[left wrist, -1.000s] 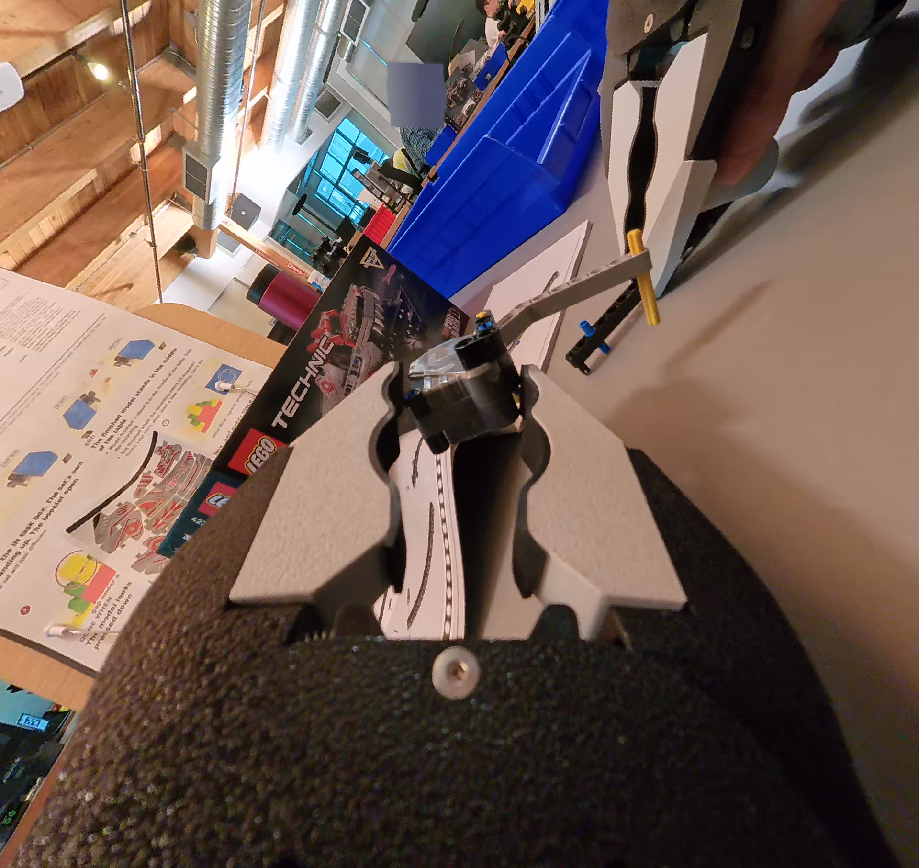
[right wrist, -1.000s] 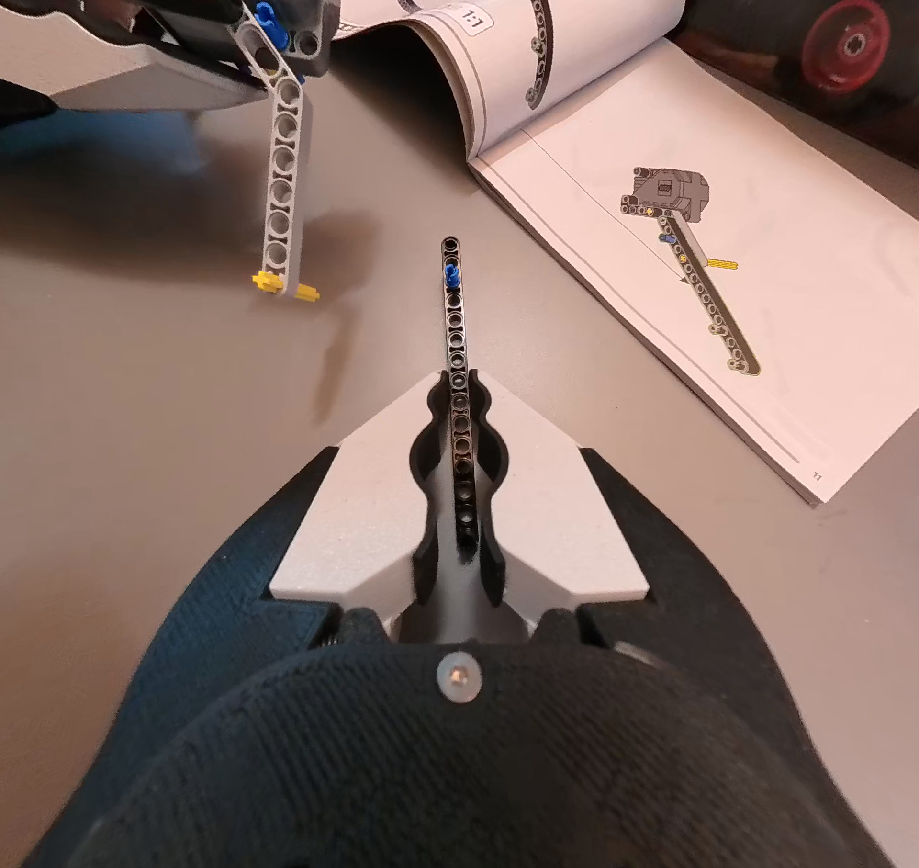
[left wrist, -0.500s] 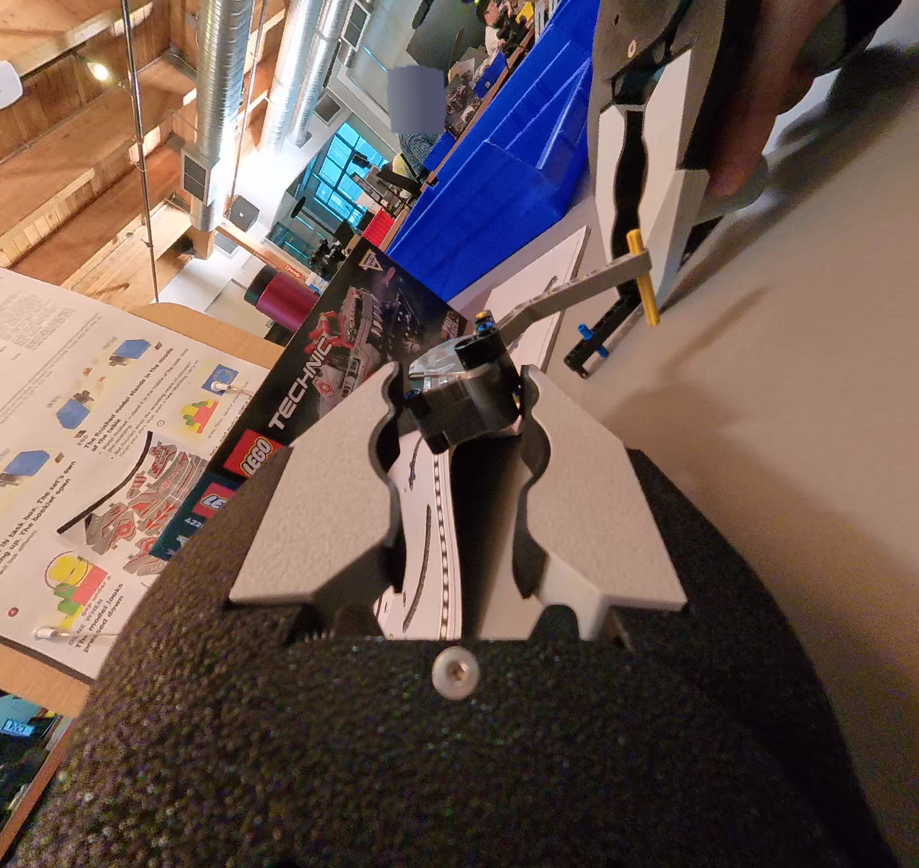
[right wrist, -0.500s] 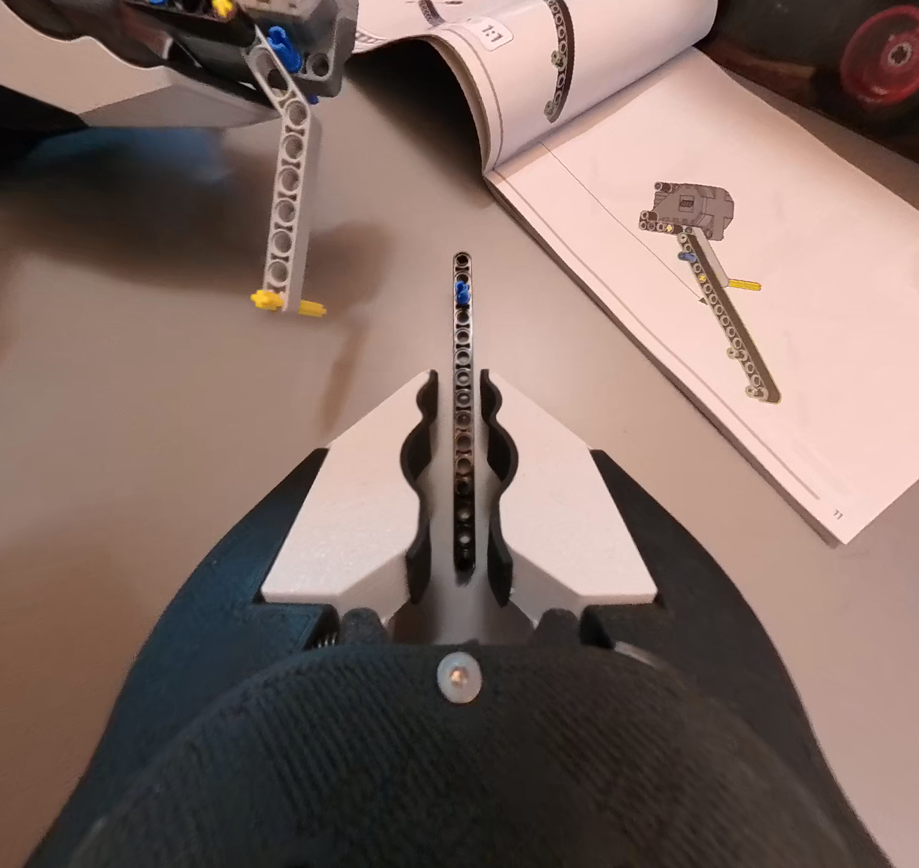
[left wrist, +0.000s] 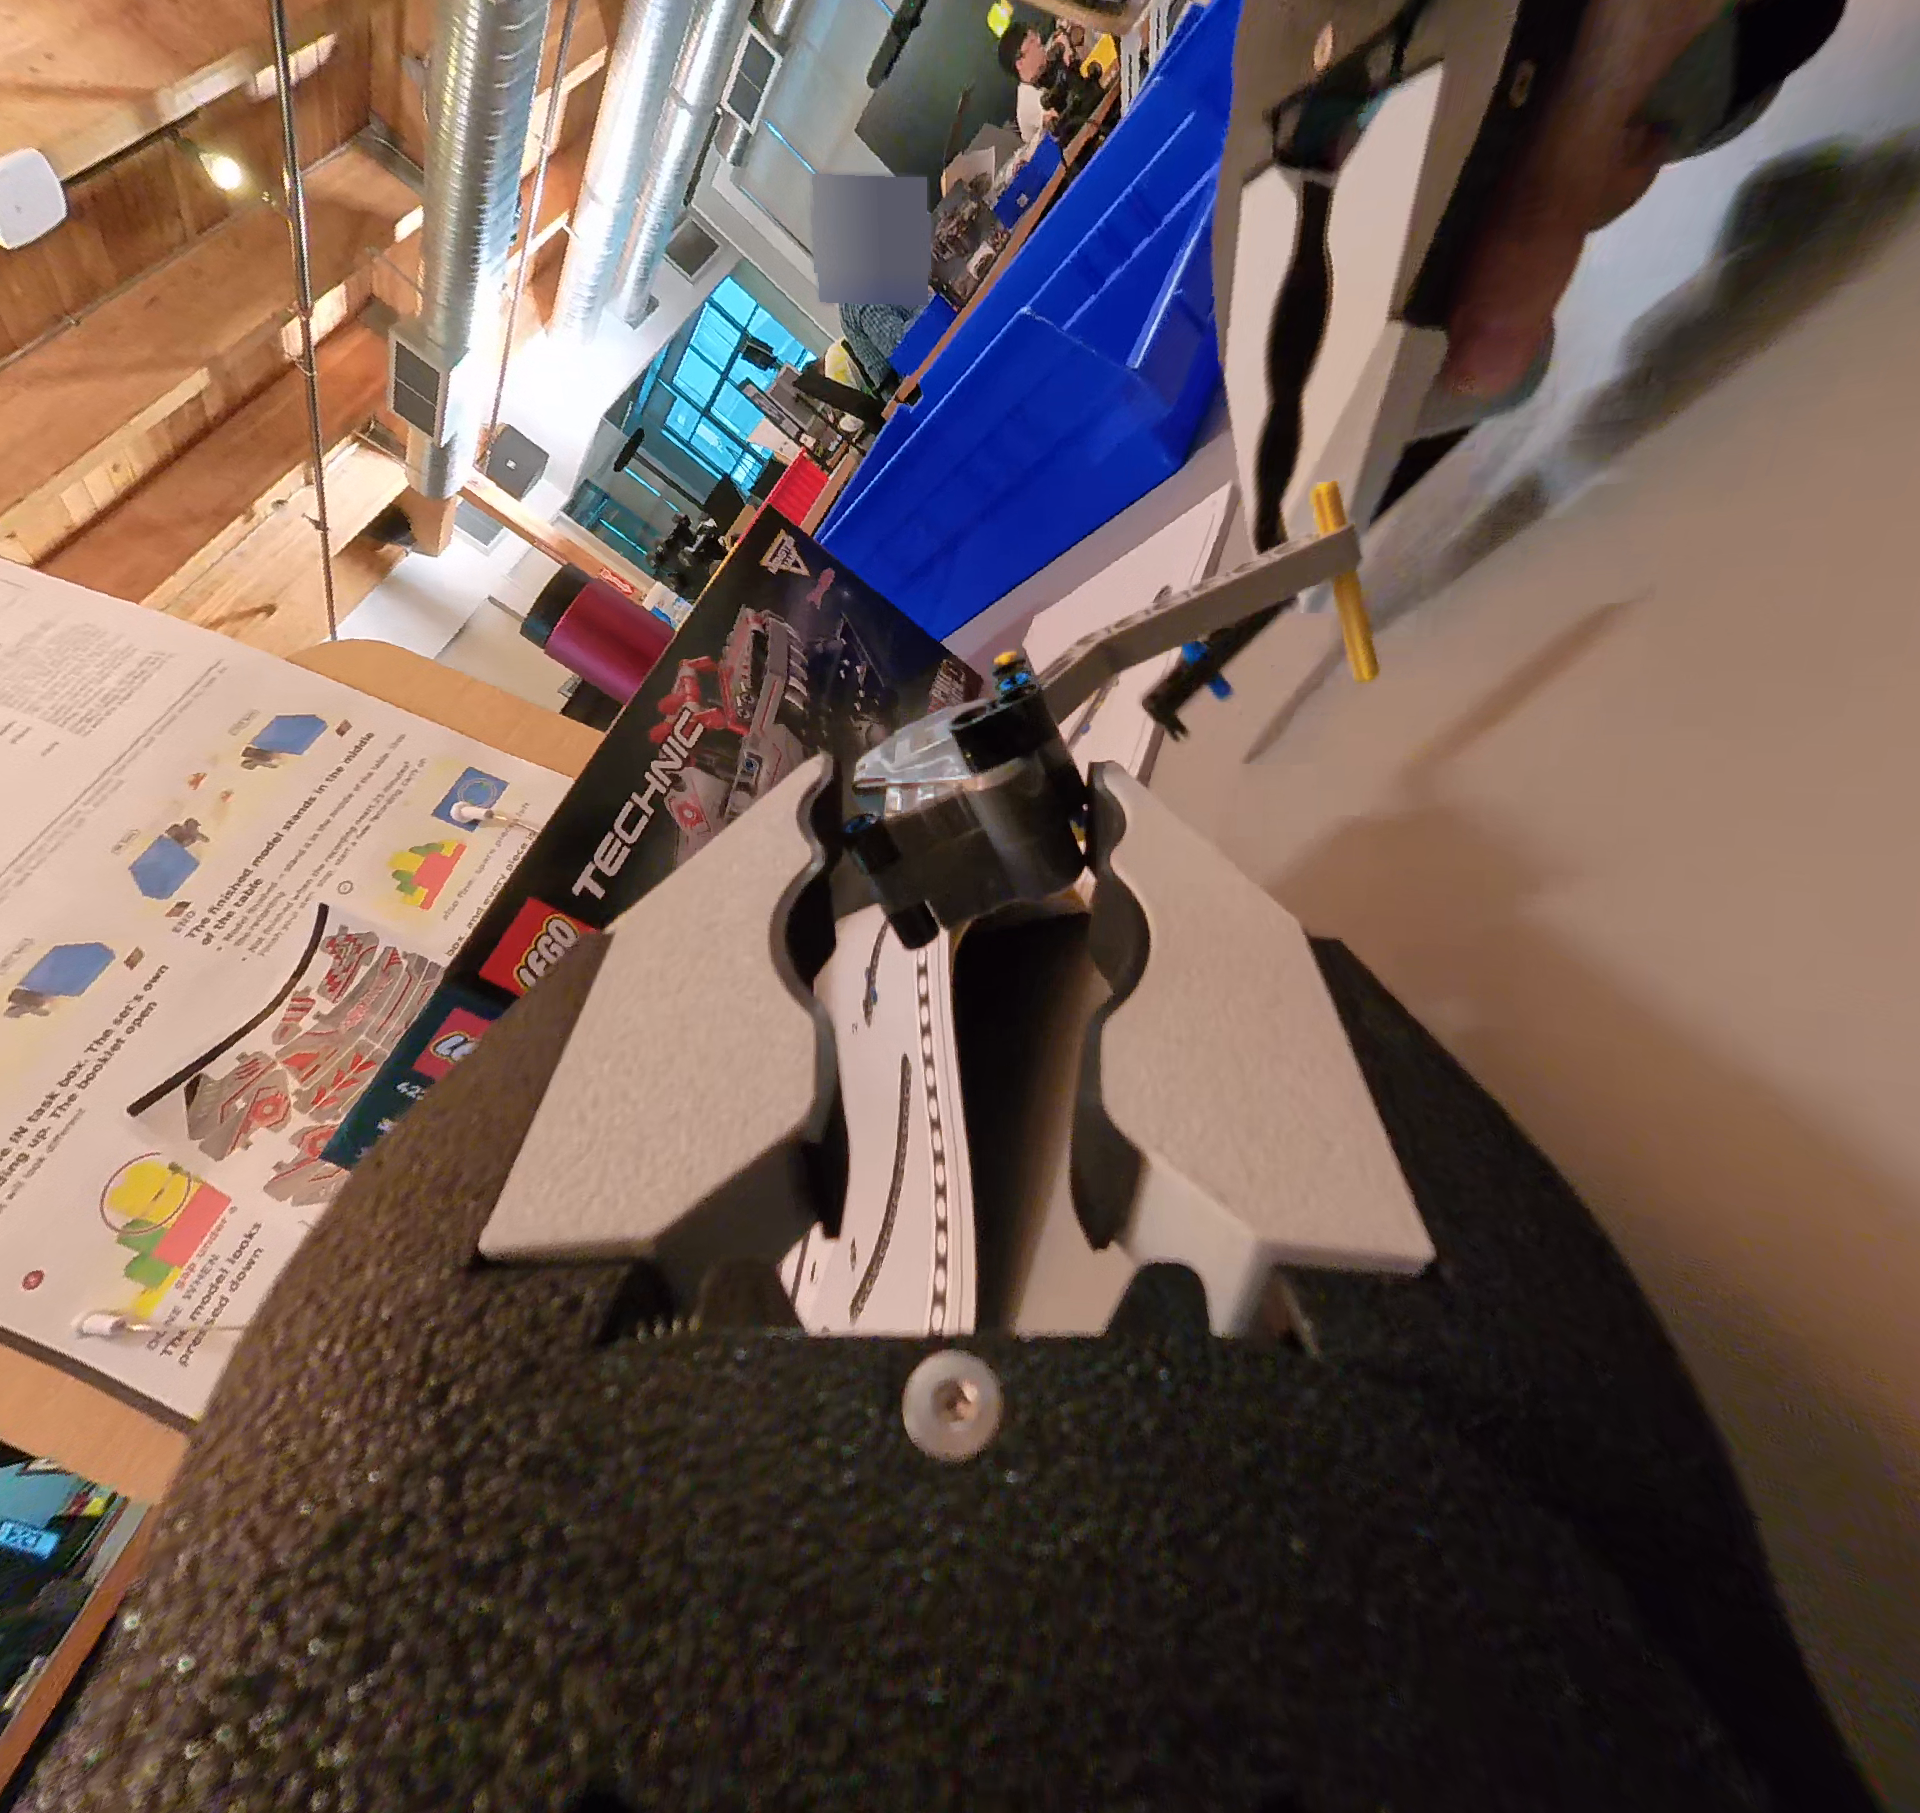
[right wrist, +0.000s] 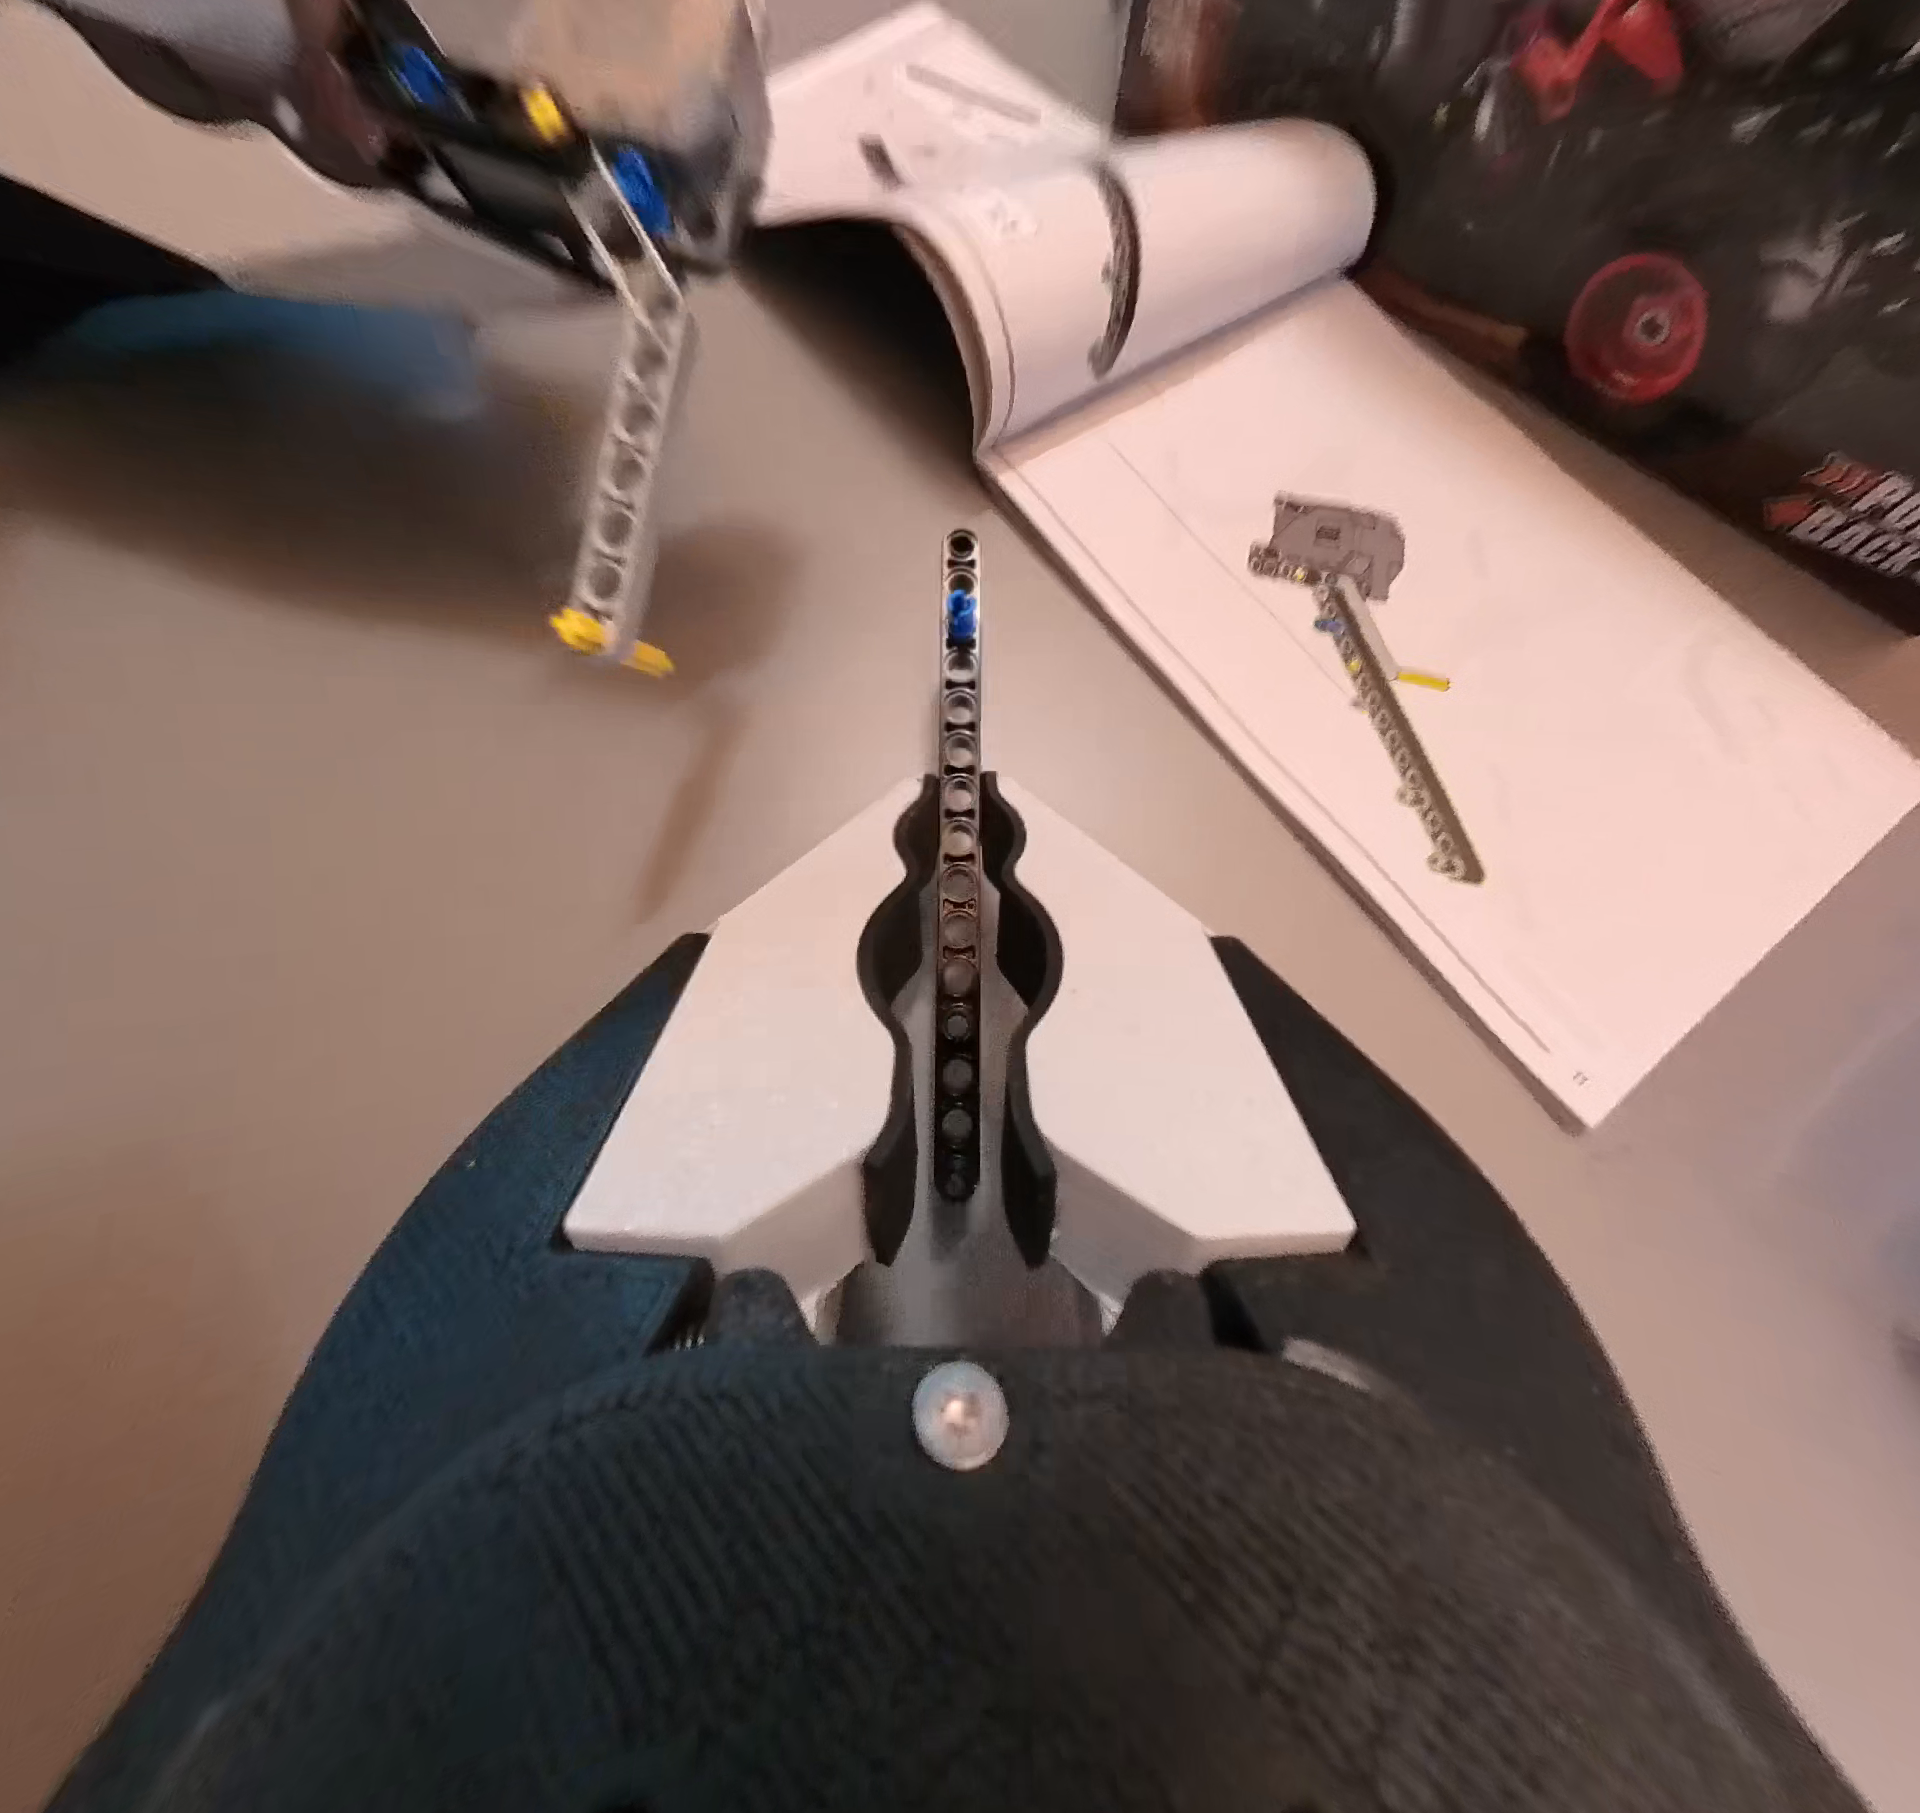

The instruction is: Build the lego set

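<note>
Black beam point(right wrist: 958, 890) between right fingers point(right wrist: 1122, 1057); motor block point(left wrist: 971, 833) between left fingers point(left wrist: 717, 1015).

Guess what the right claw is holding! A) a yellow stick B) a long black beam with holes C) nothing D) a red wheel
B: the right claw is shut on the black beam, which sticks out ahead of it with a blue pin near its far end.
</note>
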`<state>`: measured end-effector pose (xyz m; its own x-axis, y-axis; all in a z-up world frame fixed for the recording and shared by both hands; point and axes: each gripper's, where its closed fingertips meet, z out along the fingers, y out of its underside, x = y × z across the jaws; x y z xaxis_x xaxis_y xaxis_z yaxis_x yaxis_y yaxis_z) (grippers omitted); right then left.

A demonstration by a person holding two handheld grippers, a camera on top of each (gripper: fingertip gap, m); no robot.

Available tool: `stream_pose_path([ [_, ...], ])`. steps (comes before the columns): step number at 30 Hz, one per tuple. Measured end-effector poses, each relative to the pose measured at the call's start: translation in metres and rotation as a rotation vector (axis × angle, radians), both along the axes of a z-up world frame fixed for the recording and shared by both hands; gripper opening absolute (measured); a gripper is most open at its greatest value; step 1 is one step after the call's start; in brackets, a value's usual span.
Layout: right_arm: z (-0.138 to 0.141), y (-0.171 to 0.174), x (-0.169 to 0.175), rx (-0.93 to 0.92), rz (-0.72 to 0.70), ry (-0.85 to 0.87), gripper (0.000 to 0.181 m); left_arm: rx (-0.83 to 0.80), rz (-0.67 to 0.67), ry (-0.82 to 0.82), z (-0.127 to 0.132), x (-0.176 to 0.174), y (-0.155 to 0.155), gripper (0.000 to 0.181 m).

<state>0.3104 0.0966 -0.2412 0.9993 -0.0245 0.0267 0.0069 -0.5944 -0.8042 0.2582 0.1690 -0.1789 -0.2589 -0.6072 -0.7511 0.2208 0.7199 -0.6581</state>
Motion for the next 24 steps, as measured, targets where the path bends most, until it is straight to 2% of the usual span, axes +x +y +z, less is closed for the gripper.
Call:
stream_pose_path([
  [6, 0.058, 0.002, -0.018, 0.24, 0.057, 0.079, 0.004, 0.038, 0.058, 0.012, -0.005, 0.006, 0.01, 0.044],
  [9, 0.077, 0.005, -0.033, 0.316, 0.099, 0.149, 0.004, 0.045, 0.063, 0.004, -0.003, 0.006, 0.01, 0.044],
  [24, 0.052, 0.016, -0.042, 0.16, 0.103, 0.032, 0.006, 0.055, 0.039, -0.004, 0.0, 0.008, 0.003, 0.044],
])
